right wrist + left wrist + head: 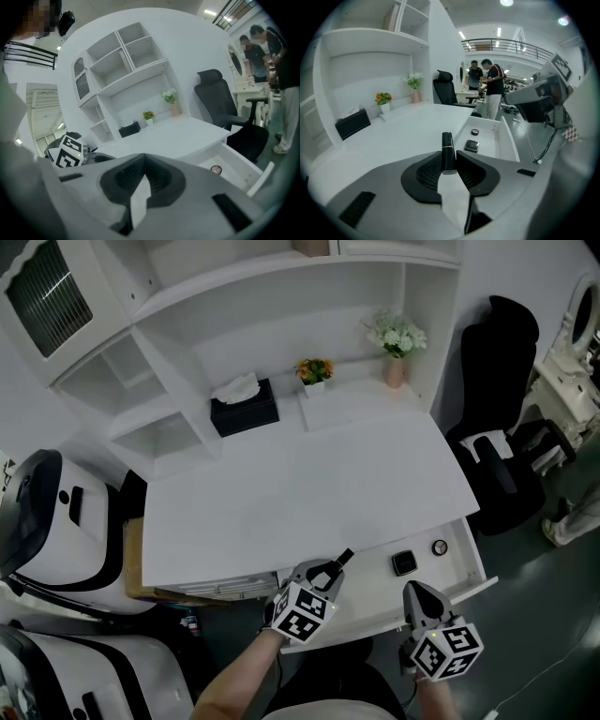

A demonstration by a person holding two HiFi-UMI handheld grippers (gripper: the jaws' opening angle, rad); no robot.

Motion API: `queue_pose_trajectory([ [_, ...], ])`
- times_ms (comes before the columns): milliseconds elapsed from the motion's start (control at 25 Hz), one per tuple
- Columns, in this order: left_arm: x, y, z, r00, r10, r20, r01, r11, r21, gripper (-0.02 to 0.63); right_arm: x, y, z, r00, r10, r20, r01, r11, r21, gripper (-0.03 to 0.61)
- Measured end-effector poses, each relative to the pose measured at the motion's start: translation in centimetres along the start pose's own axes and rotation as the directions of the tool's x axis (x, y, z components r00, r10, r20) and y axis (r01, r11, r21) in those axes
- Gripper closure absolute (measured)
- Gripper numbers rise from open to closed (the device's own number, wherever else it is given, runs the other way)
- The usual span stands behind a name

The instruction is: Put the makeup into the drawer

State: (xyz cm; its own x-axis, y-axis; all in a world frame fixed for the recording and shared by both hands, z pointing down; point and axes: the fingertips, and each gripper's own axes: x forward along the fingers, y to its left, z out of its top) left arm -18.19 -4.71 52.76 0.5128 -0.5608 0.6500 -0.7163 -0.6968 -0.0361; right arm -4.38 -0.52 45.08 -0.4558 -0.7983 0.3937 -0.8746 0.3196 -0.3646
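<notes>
Lipstick point(342, 559) sits clamped in the left gripper point(330, 570) over the open drawer's point(473, 563) left end, at the desk's point(281, 502) five o'clock. The right gripper point(419, 594) is closed on nothing. Next, I'd judge, lower it toward three o'clock, beside the compact point(404, 563), and release.

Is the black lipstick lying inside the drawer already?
No, the black lipstick is clamped between the jaws of the left gripper, and it has not been laid in the open drawer.
</notes>
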Motion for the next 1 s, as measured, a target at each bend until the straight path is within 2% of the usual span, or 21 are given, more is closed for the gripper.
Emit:
queue_pose_trajectory([
  [160,1.2,-2.5,-0.5,0.997,-0.065,-0.039,0.068,0.996,0.064,0.515,-0.8,-1.0,-0.2,1.0,-0.021,0.005,0.021,1.0,0.013,0.575],
  [560,4.6,-6.1,-2.6,0.974,-0.182,-0.134,0.202,0.967,0.155,0.515,-2.3,-3.1,-1.2,0.997,-0.079,0.006,0.078,0.996,0.047,0.575],
  [1000,8.8,-7.2,-5.7,0.944,-0.224,-0.241,0.279,0.933,0.229,0.515,-3.4,-4.9,-2.6,0.991,-0.137,-0.005,0.137,0.986,0.094,0.575],
])
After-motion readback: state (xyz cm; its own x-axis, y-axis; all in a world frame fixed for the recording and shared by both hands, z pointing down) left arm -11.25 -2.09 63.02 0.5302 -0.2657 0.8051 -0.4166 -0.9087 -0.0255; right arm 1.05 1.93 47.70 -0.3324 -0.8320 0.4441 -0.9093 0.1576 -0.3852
